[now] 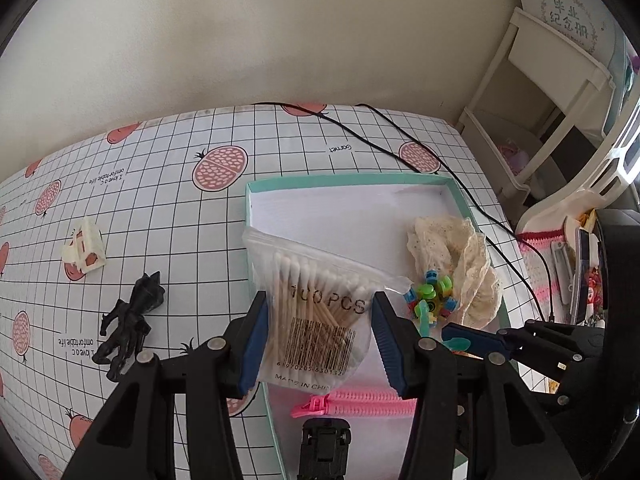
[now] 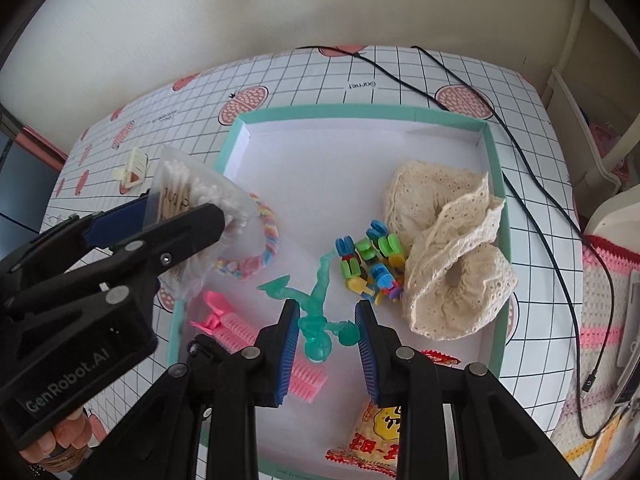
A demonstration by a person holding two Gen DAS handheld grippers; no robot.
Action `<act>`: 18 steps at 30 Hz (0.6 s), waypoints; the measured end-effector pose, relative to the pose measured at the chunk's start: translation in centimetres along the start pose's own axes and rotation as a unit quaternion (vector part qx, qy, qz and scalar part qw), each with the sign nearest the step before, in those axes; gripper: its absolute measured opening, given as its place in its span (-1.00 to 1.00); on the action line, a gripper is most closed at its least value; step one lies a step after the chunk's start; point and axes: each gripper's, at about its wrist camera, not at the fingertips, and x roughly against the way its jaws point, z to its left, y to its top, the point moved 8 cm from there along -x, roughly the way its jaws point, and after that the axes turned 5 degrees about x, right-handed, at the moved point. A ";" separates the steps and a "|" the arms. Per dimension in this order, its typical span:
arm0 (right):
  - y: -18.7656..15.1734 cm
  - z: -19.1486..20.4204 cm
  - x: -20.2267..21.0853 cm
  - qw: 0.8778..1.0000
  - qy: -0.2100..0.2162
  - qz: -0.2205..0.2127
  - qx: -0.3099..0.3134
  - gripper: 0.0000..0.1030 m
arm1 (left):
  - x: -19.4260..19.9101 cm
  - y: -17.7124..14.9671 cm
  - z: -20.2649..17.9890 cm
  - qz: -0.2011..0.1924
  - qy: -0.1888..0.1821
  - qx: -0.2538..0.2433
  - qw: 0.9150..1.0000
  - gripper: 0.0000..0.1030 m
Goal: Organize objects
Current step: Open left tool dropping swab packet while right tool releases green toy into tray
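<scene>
My left gripper (image 1: 320,300) is shut on a clear bag of cotton swabs (image 1: 316,312), holding it above the left wall of the mint-green box (image 1: 348,178). The right wrist view shows that gripper (image 2: 172,204) at the left with the bag (image 2: 188,184) in it. My right gripper (image 2: 326,308) is open low inside the box (image 2: 496,200), with a translucent teal figure (image 2: 318,320) lying between its fingers. Also in the box are a cream lace scrunchie (image 2: 448,256), a colourful linked toy (image 2: 372,260), a pastel bracelet (image 2: 264,252), a pink hair roller (image 2: 240,328) and a snack packet (image 2: 376,436).
On the grid-patterned tablecloth left of the box lie a black claw toy (image 1: 128,320) and a cream clip (image 1: 86,248). A black cable (image 1: 400,152) runs behind and along the box's right side. A cream shelf unit (image 1: 540,100) stands at the right.
</scene>
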 end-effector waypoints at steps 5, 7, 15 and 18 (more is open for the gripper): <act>-0.3 -0.1 -0.3 1.000 -0.005 0.006 -0.001 -0.34 | -1.1 -0.6 0.1 0.014 0.000 0.005 1.000 0.01; -0.3 -0.2 -0.2 1.000 -0.006 0.006 -0.003 -0.33 | -1.3 -0.7 0.1 0.018 -0.001 0.005 1.000 0.01; -0.1 -0.4 0.1 1.000 -0.011 0.002 -0.006 -0.13 | -1.2 -0.8 0.0 0.024 -0.009 0.012 1.000 0.01; 0.0 -0.3 0.4 1.000 -0.017 0.000 -0.004 -0.13 | -0.8 -0.7 0.0 0.021 -0.011 0.013 1.000 0.01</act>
